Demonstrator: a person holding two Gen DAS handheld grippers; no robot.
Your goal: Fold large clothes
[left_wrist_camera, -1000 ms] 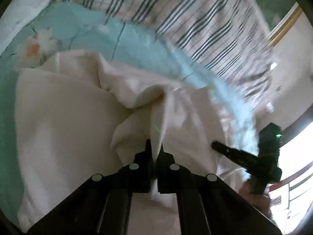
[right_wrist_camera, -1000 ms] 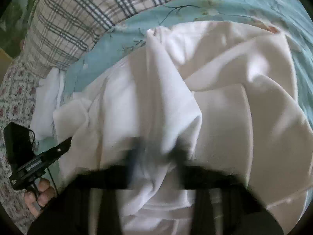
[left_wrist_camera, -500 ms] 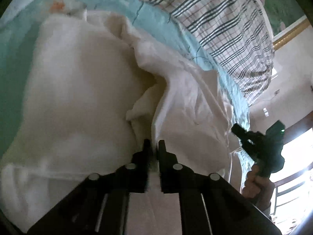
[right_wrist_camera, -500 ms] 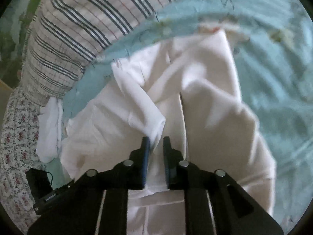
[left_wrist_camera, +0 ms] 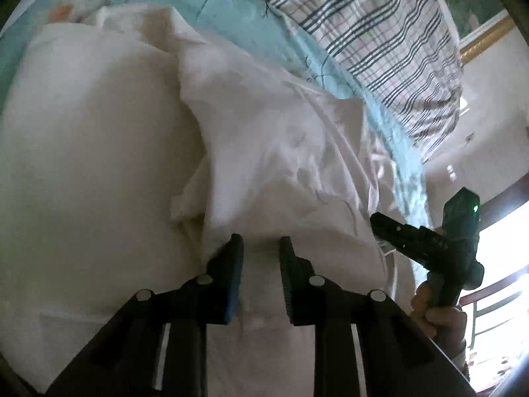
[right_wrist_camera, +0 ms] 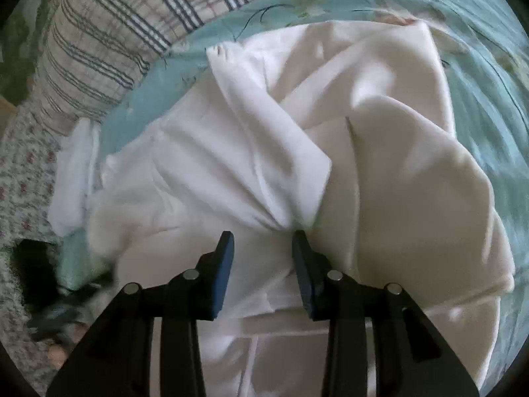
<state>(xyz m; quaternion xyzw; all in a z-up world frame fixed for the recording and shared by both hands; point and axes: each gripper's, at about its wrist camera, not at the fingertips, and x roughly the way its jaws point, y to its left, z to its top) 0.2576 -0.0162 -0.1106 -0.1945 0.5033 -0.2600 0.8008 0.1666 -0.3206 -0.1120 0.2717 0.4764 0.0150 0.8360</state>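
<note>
Both hand-held grippers, left point(left_wrist_camera: 257, 243) and right point(right_wrist_camera: 263, 238), had just been opening, jaws spread, over the rumpled white cotton garment point(right_wrist_camera: 380, 165) at twelve o'clock.

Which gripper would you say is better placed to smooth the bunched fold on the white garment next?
Probably the right gripper: its just-opened jaws sit right at the bunched fold of the white garment. The left gripper faces flatter cloth.
</note>
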